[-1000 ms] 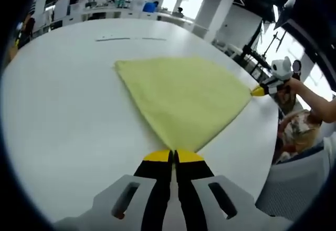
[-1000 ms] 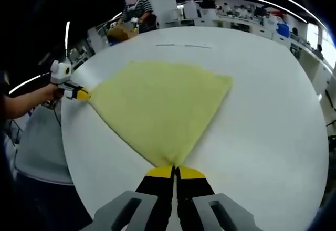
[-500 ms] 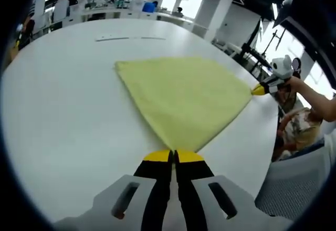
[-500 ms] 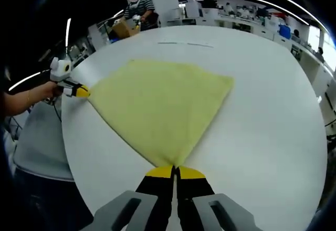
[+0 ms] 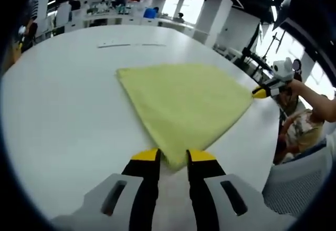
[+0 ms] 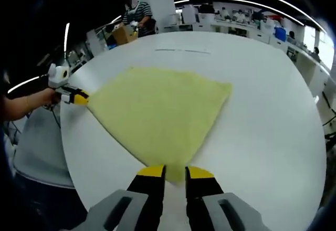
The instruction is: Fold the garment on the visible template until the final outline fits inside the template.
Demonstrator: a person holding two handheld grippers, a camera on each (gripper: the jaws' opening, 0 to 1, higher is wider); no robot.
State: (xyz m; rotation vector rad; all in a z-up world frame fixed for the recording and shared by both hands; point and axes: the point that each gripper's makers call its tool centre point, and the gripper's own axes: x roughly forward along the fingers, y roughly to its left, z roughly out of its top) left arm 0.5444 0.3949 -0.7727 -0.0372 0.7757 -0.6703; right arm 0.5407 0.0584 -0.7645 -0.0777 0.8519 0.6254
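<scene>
**Both corners let go, cloth flat on the surface**

Since half a second ago both pairs of jaws have parted: where each was pinched shut on a corner of the yellow garment point(image 5: 184, 105), the left hand-held gripper point(image 5: 172, 156) now stands with its jaws apart, the near corner lying loose between the tips, and the right hand-held gripper point(image 6: 174, 172) shows the same at the opposite corner.

The garment lies spread flat on the white surface point(image 5: 63, 121), already folded to a compact, roughly four-sided shape with no loose flaps visible. Judging from this, one fold has just been laid down and released. A faint line marking point(image 5: 131, 45) sits on the surface beyond the cloth; whether it belongs to the template cannot be told, so whether the outline fits yet is unclear. Further folds probably remain.

Around the surface there is open room, with a person standing by a box point(image 6: 122, 31) in the background of the right gripper view. Nothing lies on the cloth or blocks a fresh grasp.
</scene>
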